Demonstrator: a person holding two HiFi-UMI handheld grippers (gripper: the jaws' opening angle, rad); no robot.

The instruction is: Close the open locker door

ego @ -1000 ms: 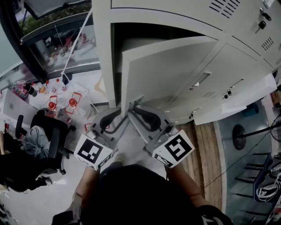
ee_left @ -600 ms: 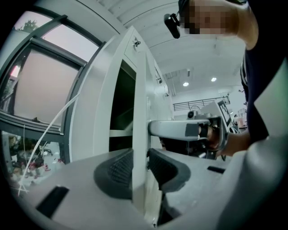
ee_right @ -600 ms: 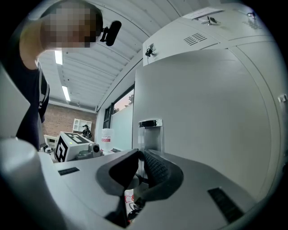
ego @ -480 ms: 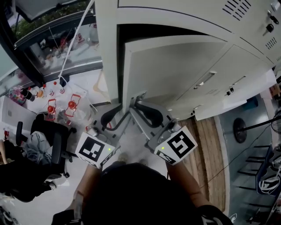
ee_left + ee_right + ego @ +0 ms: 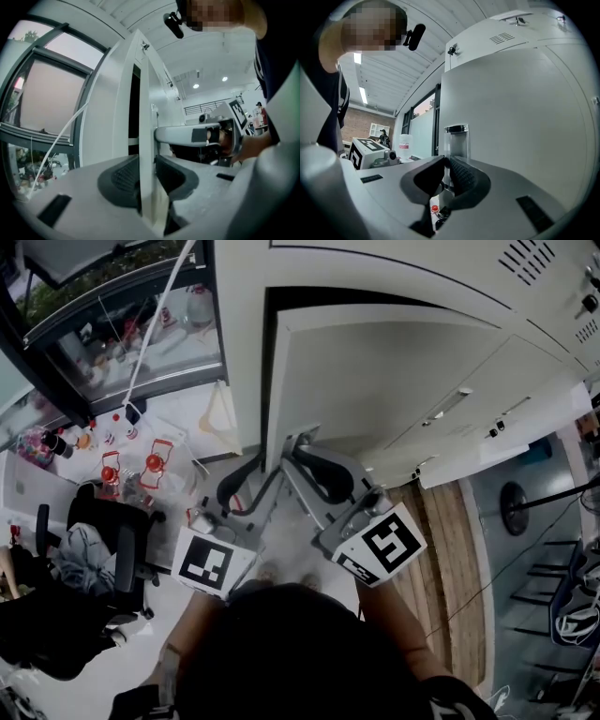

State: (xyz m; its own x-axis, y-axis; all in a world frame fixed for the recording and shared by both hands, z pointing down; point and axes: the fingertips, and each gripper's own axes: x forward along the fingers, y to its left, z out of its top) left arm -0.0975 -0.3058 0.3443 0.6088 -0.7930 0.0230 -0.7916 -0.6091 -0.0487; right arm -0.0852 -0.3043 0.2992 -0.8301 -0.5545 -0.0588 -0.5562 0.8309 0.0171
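The pale grey locker door (image 5: 394, 381) stands partly open, with a dark gap (image 5: 272, 343) along its left edge. My left gripper (image 5: 275, 467) is shut on the door's free edge (image 5: 144, 117), which runs upright between its dark pads (image 5: 123, 178). My right gripper (image 5: 298, 446) is at the same low corner, on the door's outer face. There its jaws are shut on a small chrome handle (image 5: 456, 140) sticking out of the door (image 5: 511, 103). Across the door edge, the right gripper (image 5: 197, 135) also shows in the left gripper view.
Shut locker doors (image 5: 506, 418) with handles and locks continue to the right. A window wall (image 5: 112, 334) is at the left, with an office chair (image 5: 112, 531) and red-capped bottles (image 5: 155, 465) on the floor. A fan stand (image 5: 514, 501) sits at the right over wood flooring (image 5: 441, 549).
The door has swung toward the locker and the dark opening has narrowed. Both grippers moved with it, still holding its lower corner.
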